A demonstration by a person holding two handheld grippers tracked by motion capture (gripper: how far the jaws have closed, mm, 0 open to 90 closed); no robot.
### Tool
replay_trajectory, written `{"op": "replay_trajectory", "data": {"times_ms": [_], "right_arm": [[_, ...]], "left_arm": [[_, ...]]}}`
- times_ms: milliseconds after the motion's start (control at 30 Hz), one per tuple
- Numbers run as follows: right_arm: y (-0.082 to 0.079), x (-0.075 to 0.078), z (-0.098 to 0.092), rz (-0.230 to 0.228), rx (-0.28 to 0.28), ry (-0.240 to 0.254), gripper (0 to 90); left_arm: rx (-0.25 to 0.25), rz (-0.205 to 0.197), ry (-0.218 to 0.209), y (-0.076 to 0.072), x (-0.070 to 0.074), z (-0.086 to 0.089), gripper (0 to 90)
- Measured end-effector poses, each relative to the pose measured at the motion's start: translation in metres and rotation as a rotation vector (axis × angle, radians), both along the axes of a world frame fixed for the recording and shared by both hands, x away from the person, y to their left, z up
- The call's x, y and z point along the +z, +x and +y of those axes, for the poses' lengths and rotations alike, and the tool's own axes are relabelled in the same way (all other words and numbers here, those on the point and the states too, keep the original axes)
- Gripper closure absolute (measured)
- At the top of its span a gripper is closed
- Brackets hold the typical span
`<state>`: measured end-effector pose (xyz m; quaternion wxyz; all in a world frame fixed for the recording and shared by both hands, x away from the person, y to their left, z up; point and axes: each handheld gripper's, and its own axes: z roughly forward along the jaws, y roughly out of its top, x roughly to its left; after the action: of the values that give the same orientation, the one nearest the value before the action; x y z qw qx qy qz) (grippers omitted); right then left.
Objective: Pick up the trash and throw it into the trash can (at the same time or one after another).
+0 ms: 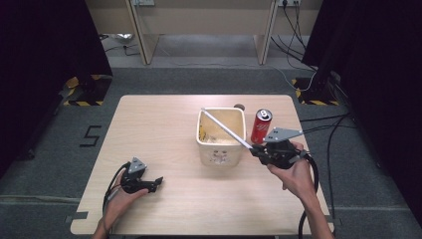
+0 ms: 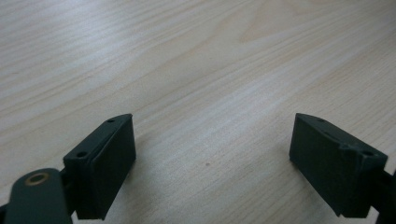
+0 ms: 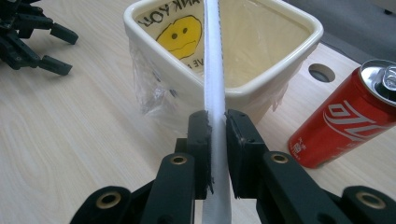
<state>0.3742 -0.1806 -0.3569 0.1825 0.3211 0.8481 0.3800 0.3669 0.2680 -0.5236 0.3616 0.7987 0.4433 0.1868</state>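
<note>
Holding a white strip [image 3: 214, 70] pinched flat in the right tongs [image 3: 215, 154], far end laid across the cream tub [image 1: 220, 149] — likely to drop it in. Left tongs [image 2: 212, 163] spread wide, idle, resting on the table [image 1: 164, 119] — kept clear. Red can [image 1: 261, 126] just beside tub.

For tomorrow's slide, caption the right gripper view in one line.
Right gripper clamps a white strip over a cream tub, red can beside it.
</note>
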Motion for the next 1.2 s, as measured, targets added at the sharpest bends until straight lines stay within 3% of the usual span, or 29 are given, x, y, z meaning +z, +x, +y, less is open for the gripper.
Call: {"op": "replay_trajectory", "data": {"times_ms": [600, 967, 1067, 1133, 1200], "right_arm": [[0.009, 0.005, 0.005, 0.024, -0.005, -0.053, 79.8], [0.013, 0.006, 0.006, 0.019, -0.012, -0.042, 78.3], [0.013, 0.009, 0.005, 0.009, -0.020, -0.027, 71.5], [0.012, 0.016, 0.002, -0.014, -0.032, 0.034, 60.5], [0.011, 0.019, 0.000, -0.023, -0.037, 0.046, 56.7]], "left_arm": [[-0.001, 0.001, 0.000, 0.000, 0.000, 0.000, 13.7], [-0.002, 0.001, 0.002, 0.000, 0.000, 0.000, 13.7], [-0.001, 0.001, 0.000, 0.000, 0.000, 0.000, 13.7], [-0.001, 0.001, 0.000, 0.000, 0.000, 0.000, 13.7], [-0.002, 0.001, 0.002, 0.000, 0.000, 0.000, 13.7]]}}
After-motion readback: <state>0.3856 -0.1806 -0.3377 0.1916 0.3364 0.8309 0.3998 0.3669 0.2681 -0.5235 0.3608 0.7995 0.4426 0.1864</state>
